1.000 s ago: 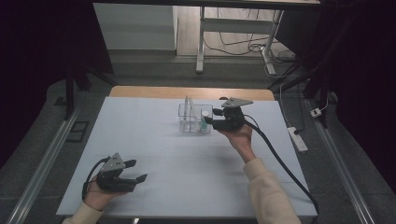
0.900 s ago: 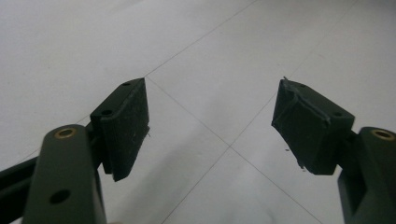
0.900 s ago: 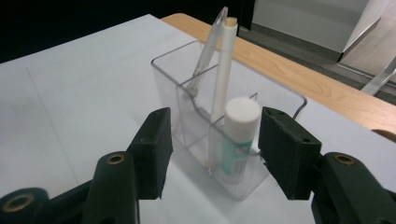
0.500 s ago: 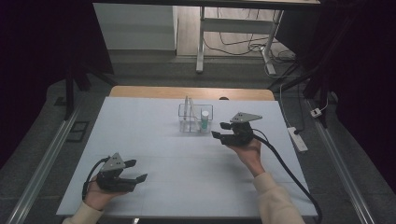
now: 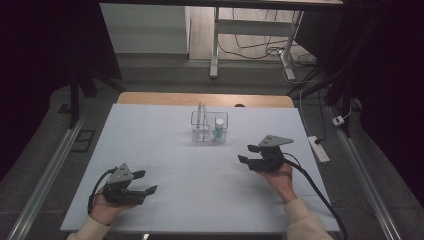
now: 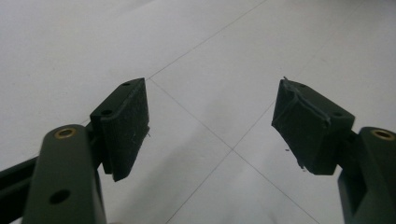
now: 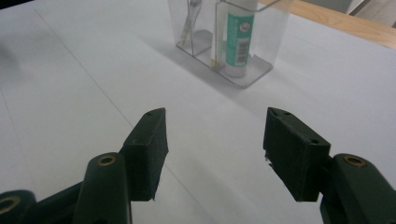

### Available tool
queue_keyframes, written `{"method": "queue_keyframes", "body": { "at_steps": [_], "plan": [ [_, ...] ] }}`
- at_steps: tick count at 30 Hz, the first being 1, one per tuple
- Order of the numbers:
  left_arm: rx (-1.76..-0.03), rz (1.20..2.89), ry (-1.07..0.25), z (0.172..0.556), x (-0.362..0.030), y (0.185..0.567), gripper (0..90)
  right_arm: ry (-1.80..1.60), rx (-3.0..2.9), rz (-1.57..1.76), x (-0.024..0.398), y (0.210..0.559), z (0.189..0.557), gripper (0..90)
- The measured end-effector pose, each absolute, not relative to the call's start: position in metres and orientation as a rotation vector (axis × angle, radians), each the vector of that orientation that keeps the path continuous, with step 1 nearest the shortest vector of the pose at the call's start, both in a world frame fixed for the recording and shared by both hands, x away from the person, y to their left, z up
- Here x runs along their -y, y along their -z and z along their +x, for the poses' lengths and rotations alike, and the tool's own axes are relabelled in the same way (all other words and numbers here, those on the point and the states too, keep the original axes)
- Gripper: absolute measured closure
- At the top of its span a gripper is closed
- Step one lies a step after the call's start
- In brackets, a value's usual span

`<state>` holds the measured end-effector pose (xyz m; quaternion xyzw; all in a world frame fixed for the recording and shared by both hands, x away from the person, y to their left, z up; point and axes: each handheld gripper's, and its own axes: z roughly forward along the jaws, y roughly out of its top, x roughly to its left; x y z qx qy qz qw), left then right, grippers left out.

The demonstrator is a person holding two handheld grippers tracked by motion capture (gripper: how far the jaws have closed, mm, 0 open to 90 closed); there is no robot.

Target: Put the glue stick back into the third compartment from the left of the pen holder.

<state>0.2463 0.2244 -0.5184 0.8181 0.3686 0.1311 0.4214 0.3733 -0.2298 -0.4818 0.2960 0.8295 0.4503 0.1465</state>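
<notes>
A clear plastic holder [image 5: 209, 127] stands at the middle back of the white table. It holds a green-and-white glue stick [image 5: 219, 128] upright in its right compartment and a thin pale stick in the left one. In the right gripper view the holder [image 7: 261, 44] and glue stick [image 7: 239, 39] lie ahead of the jaws. My right gripper [image 5: 248, 153] hovers to the right of and nearer than the holder; its jaws have just been opening and nothing is between them [image 7: 215, 149]. My left gripper [image 5: 144, 182] rests open and empty at the near left [image 6: 212, 123].
The white table top [image 5: 165, 150] has a wooden strip [image 5: 150, 98] along its far edge. Metal rails run down both sides. A power strip [image 5: 318, 148] lies off the right edge, and a cable trails from the right gripper.
My right gripper has drawn back from the holder toward the near right and sunk a little, its jaws wider. The left gripper has kept still.
</notes>
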Motion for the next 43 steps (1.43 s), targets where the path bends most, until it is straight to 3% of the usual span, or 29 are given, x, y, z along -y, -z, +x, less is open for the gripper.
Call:
{"method": "queue_keyframes", "body": {
  "at_steps": [27,43],
  "plan": [
    [-0.936,2.049,-0.336,0.249,-0.222,0.519,26.9,-1.250,-2.354,0.854,0.292,0.491,0.322,36.0],
    [-0.936,2.050,-0.342,0.248,-0.222,0.519,26.8,-1.244,-2.354,0.845,0.296,0.494,0.319,34.5]
  ]
}}
